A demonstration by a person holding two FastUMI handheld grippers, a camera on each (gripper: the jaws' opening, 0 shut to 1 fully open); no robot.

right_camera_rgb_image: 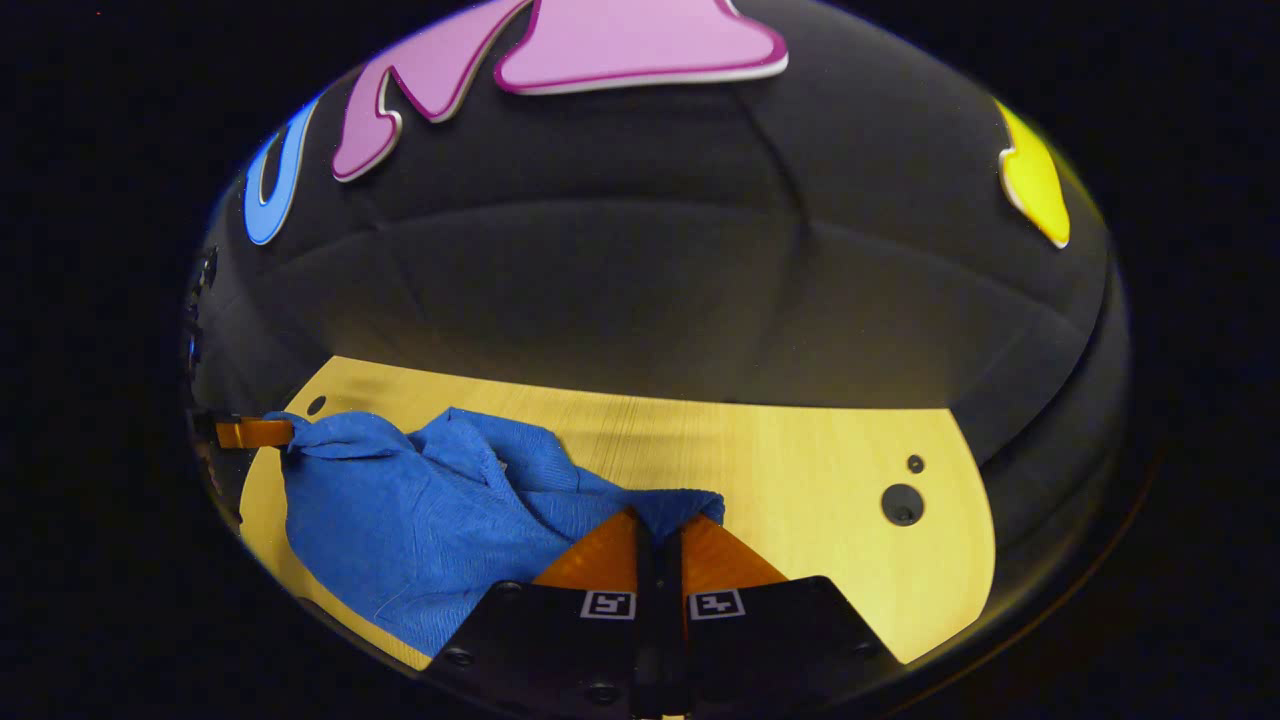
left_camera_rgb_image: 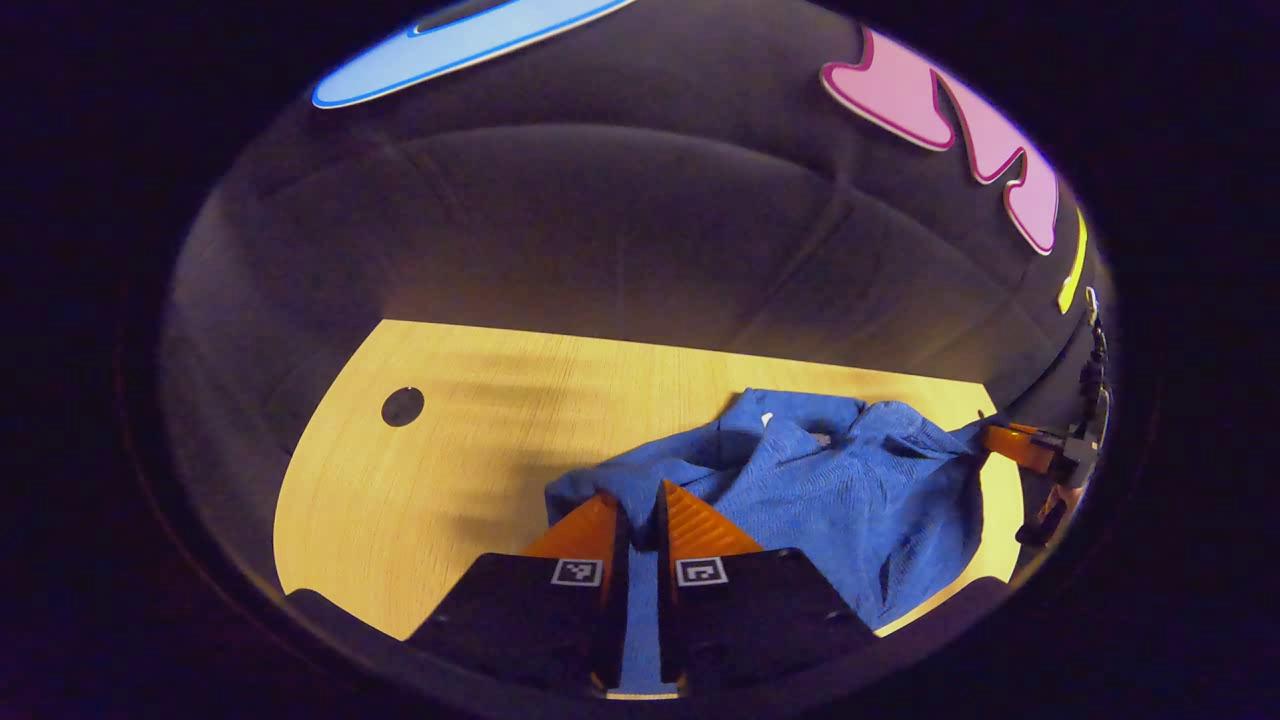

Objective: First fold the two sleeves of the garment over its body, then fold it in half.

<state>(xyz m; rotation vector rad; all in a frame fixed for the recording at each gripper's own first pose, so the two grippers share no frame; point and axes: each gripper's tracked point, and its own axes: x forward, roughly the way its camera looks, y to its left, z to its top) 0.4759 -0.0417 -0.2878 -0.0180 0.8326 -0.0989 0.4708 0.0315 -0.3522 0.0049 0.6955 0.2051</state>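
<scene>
On the pale wooden counter [left_camera_rgb_image: 450,470], a blue knitted garment [left_camera_rgb_image: 850,490] is lying rumpled, bunched into folds rather than spread flat, and both tongs are gripping it at opposite ends. At the bottom of the left gripper view, the left tongs [left_camera_rgb_image: 642,500] are pinching an edge of the blue knit, fingers drawn close with a strip of cloth running between them. Far off at that view's right edge, the right tongs [left_camera_rgb_image: 1000,440] are showing up small, biting the garment's far corner just above the counter's edge.

Switching to the right gripper view, the right tongs [right_camera_rgb_image: 660,525] are pressed nearly together on a fold of the garment [right_camera_rgb_image: 420,510], the cloth bunching just past the fingertips. Over at the left rim, the left tongs [right_camera_rgb_image: 265,433] are holding the opposite corner, and the fabric is stretching and sagging between the two grips. Round holes [right_camera_rgb_image: 902,503] are dotting the bare counter [right_camera_rgb_image: 820,470] to the right of the garment, well apart from the cloth.
</scene>
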